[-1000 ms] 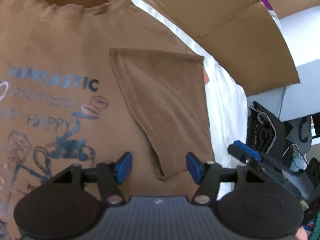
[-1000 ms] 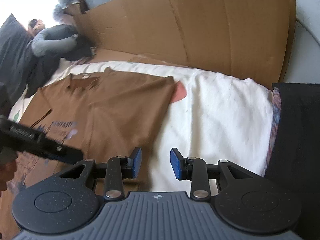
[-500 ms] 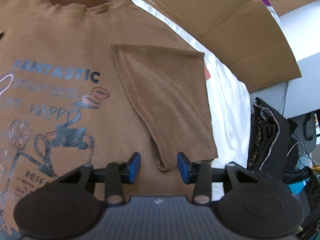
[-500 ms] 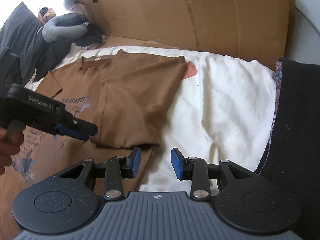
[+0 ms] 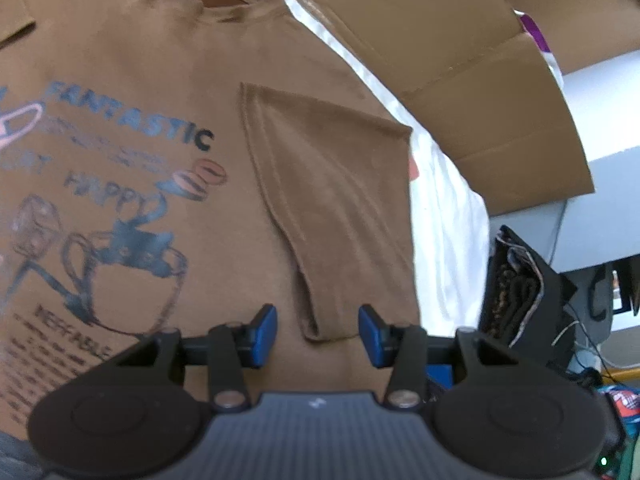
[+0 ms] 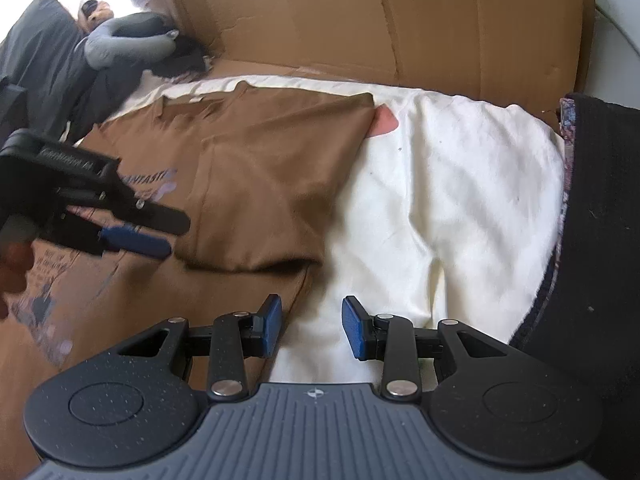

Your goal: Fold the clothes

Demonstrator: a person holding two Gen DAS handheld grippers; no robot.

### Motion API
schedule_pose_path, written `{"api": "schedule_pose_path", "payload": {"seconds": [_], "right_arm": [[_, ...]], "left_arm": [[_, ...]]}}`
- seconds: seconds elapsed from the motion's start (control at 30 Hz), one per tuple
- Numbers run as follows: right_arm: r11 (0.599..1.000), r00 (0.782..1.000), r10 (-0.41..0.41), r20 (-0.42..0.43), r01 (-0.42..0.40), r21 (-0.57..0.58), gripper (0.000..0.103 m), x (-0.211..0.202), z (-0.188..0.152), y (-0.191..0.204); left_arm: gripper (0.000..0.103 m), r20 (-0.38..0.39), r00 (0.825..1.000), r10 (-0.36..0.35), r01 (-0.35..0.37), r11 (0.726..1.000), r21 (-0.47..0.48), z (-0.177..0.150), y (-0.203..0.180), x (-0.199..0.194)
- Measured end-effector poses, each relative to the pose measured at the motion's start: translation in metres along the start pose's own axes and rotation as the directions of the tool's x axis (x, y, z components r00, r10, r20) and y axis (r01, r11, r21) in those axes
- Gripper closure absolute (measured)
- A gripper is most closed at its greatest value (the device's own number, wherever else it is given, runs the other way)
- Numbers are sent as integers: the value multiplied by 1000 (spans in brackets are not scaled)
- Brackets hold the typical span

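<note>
Jaws spread on both: left gripper [image 5: 317, 334], just reopening, straddling the folded sleeve [image 5: 332, 216] hem without pinching; right gripper [image 6: 311, 332] empty. Brown printed T-shirt [image 5: 132, 92] flat on white sheet [image 6: 460, 200], cardboard [image 6: 380, 16] behind.

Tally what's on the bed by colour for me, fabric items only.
Brown: 1, the printed T-shirt with its sleeve folded in
White: 1, the sheet under it
Black: 1, the folded cloth at the sheet's right edge
Total: 3
</note>
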State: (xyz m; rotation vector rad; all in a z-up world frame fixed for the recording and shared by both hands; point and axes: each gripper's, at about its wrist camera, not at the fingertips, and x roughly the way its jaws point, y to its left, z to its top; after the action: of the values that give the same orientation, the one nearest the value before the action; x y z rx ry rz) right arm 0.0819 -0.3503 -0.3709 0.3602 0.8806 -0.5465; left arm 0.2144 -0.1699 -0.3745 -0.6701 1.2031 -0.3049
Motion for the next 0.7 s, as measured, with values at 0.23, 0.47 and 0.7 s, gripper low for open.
{"api": "schedule_pose_path", "payload": {"seconds": [0.23,0.47,0.7], "right_arm": [[999,999,-29,21,30,-26,63,20,7,7],[996,998,-66,24,68,-50,64,30,8,12],[994,994,-105,27,106,-29,75,31,8,8]], "left_arm": [[57,17,1000,-7,8,1000,-19,2,-6,14],[99,-3,995,99,-99,995,-8,5,-9,15],[100,25,993,116,-116,993,-8,3,-4,-8]]}}
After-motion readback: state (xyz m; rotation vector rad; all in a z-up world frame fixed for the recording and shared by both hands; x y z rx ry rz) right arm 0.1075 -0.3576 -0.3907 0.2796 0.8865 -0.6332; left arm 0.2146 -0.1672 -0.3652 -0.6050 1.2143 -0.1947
